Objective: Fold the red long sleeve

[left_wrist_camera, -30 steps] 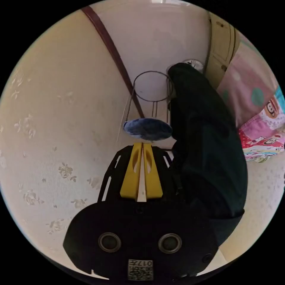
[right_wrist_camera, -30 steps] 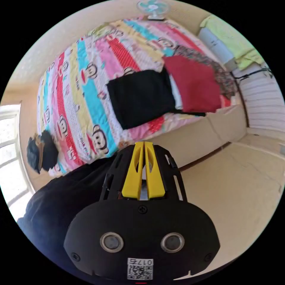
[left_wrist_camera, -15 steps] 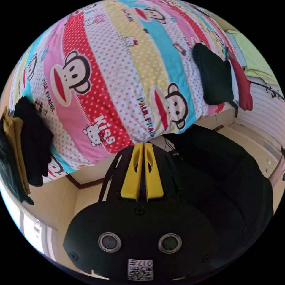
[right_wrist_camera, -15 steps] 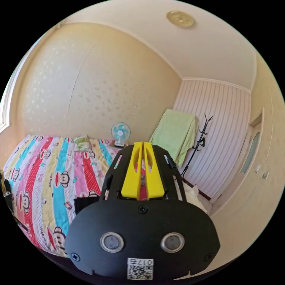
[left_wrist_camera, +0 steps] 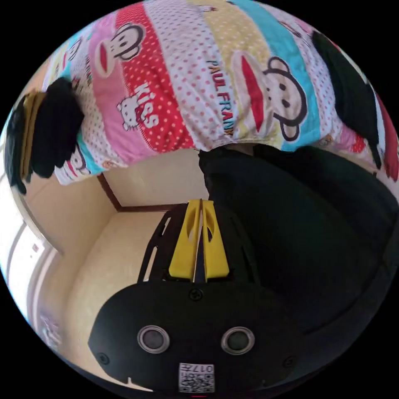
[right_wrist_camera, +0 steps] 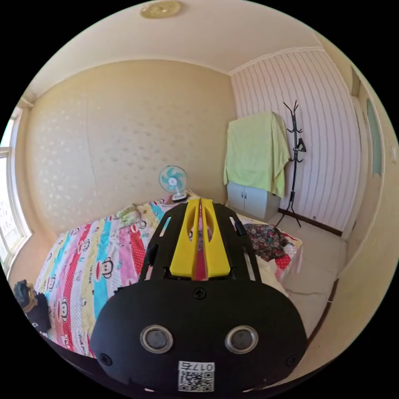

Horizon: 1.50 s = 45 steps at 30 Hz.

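Red long sleeve (left_wrist_camera: 388, 141) is lying on bed (left_wrist_camera: 178, 83) w/ a black garment (left_wrist_camera: 353, 99) beside it; left gripper (left_wrist_camera: 200, 208) & right gripper (right_wrist_camera: 200, 205) are hanging together, empty, away from it, approach probably pending.

A bed (right_wrist_camera: 99, 266) with a striped cartoon cover stands against cream patterned walls (right_wrist_camera: 104, 145). A small fan (right_wrist_camera: 172, 181), a cloth-draped cabinet (right_wrist_camera: 251, 201) and a coat stand (right_wrist_camera: 294, 158) line the far side; daylight enters a window (right_wrist_camera: 6, 208)

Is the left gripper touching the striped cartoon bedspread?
Apart. The left gripper view shows the left gripper with shut jaws held over bare floor, below the hanging edge of the striped cartoon bedspread.
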Motion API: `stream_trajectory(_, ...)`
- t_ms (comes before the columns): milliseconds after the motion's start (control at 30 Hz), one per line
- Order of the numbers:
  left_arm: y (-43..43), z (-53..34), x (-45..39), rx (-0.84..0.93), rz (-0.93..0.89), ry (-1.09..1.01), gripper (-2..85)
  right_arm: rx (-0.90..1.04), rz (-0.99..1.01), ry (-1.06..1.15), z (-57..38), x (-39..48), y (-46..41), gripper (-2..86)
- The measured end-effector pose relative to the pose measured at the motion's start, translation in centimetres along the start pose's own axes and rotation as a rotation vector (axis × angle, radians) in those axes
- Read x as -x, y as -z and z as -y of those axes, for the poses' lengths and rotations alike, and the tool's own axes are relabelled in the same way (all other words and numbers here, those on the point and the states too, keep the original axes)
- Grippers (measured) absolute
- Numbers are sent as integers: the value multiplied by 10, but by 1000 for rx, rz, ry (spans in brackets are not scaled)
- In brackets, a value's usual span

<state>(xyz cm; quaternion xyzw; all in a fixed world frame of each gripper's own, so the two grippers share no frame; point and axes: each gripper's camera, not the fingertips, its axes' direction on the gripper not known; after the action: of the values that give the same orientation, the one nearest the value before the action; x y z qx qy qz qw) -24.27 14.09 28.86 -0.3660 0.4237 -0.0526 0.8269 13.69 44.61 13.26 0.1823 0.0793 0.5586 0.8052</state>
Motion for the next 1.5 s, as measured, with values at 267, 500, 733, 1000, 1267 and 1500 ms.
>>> stream_trajectory(267,-19,-49,-8,-71,-288,373,-5,529,49,103,15,-63,-149,48)
stream_trajectory(500,-16,-52,-46,-102,-301,381,-5,778,-6,-127,29,-160,-247,99)
stream_trajectory(733,-7,-20,-78,-76,-289,359,-5,993,306,-348,37,-228,-324,124)
stream_trajectory(1000,28,15,-116,-172,-313,234,-5,787,444,-606,107,-288,-329,137)
stream_trajectory(1267,18,36,-120,-171,-292,195,-5,247,1008,-1543,37,-338,-363,143)
stream_trajectory(1500,-12,33,-88,-188,-381,278,-5,623,694,-955,151,-336,-388,130)
